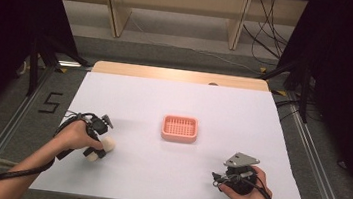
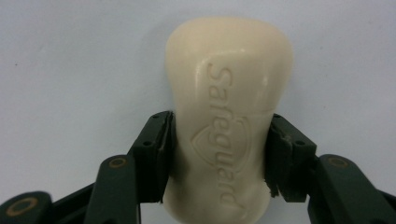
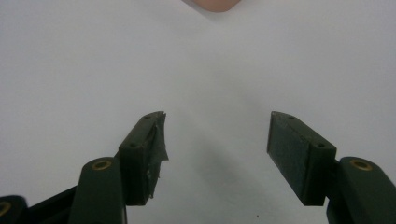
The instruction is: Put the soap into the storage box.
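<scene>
A cream bar of soap (image 2: 229, 79) stamped "Safeguard" lies on the white table sheet (image 1: 175, 180) at the left. My left gripper (image 2: 219, 154) is shut on it, both black pads pressing its narrow waist. From above, the soap (image 1: 108, 144) pokes out to the right of the left gripper (image 1: 97, 150). A pink slatted soap dish (image 1: 179, 128) sits empty at the middle of the table. Near the front right edge my right gripper (image 1: 217, 177) stands open (image 3: 217, 149) with nothing between its pads; the dish's pink rim (image 3: 212, 4) peeks in at that view's top.
A strip of bare wooden tabletop (image 1: 182, 75) runs along the far edge of the sheet. Wooden frame legs (image 1: 116, 12) and loose cables (image 1: 267, 34) stand on the floor beyond. Metal rails (image 1: 10, 126) flank the table on both sides.
</scene>
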Demonstrator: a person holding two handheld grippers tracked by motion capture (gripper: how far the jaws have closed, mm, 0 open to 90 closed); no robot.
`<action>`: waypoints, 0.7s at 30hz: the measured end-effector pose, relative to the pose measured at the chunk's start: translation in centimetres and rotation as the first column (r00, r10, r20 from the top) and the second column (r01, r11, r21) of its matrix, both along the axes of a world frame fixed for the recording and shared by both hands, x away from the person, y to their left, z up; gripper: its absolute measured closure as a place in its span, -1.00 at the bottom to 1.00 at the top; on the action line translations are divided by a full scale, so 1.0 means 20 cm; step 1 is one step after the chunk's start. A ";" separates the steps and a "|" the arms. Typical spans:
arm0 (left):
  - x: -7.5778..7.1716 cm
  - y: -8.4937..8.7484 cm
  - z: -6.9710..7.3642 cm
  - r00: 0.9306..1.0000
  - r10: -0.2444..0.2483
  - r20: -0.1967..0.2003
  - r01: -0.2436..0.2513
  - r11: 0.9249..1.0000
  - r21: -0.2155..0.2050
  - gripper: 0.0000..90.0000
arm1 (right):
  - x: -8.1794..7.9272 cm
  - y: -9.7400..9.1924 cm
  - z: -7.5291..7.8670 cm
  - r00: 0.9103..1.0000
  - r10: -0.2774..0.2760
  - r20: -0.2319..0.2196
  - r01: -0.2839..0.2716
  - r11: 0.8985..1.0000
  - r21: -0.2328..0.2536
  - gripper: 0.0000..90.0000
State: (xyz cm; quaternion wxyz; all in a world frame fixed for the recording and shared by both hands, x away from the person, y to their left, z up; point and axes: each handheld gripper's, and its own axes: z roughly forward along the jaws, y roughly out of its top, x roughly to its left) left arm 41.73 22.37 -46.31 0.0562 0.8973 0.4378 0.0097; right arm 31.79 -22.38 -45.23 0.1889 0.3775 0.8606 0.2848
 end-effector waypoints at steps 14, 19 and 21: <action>-0.02 0.03 0.00 1.000 0.001 0.019 -0.001 0.999 -0.035 0.05 | 0.00 0.00 0.00 1.000 -0.007 0.000 0.007 1.000 0.002 -0.17; -0.04 0.04 0.00 0.999 0.040 0.025 -0.038 0.997 -0.071 0.06 | 0.00 0.00 0.00 1.000 -0.009 0.001 0.009 1.000 0.004 -0.17; -0.04 0.04 0.01 0.999 0.013 0.038 -0.011 0.998 -0.061 0.06 | 0.00 0.00 0.00 1.000 -0.007 0.000 0.007 1.000 0.003 -0.17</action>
